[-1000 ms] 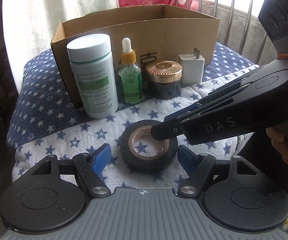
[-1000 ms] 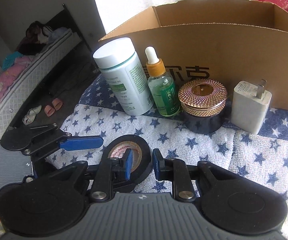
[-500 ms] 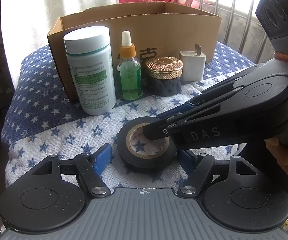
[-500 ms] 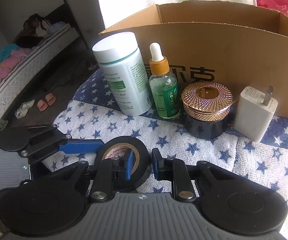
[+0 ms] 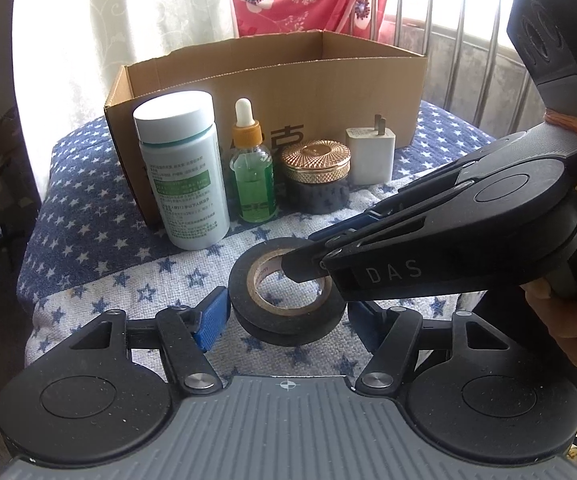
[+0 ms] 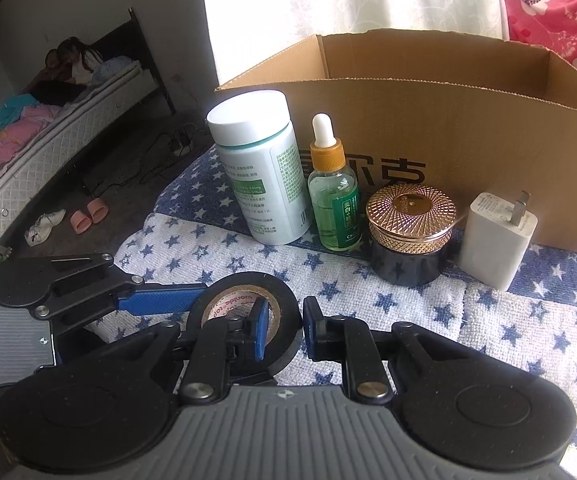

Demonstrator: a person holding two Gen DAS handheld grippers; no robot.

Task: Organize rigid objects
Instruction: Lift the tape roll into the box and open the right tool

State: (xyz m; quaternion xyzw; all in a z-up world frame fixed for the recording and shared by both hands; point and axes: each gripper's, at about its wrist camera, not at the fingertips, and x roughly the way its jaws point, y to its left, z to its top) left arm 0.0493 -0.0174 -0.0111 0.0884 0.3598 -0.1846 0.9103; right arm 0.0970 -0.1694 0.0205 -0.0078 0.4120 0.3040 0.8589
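Observation:
A black tape roll (image 5: 288, 322) lies on the star-patterned cloth (image 5: 100, 264), close in front of both grippers. My left gripper (image 5: 288, 314) straddles the roll, one blue pad on each side. Its jaws are closing, with a small gap left at the pads. My right gripper (image 6: 286, 330) comes in from the right. One finger sits inside the roll's hole and the other outside, so it is shut on the wall of the tape roll (image 6: 244, 284). In the left wrist view the right gripper (image 5: 308, 268) hides the roll's right side.
Behind the roll stand a white bottle (image 5: 180, 176), a green dropper bottle (image 5: 253, 176), a gold-lidded black jar (image 5: 315, 178) and a white charger (image 5: 370, 154). An open cardboard box (image 5: 328, 80) stands behind them. The cloth's left edge drops to the floor (image 6: 100, 184).
The left gripper's blue pads have drawn in toward the roll's sides. The right gripper's finger has slid further into the roll's hole and its jaws have narrowed slightly.

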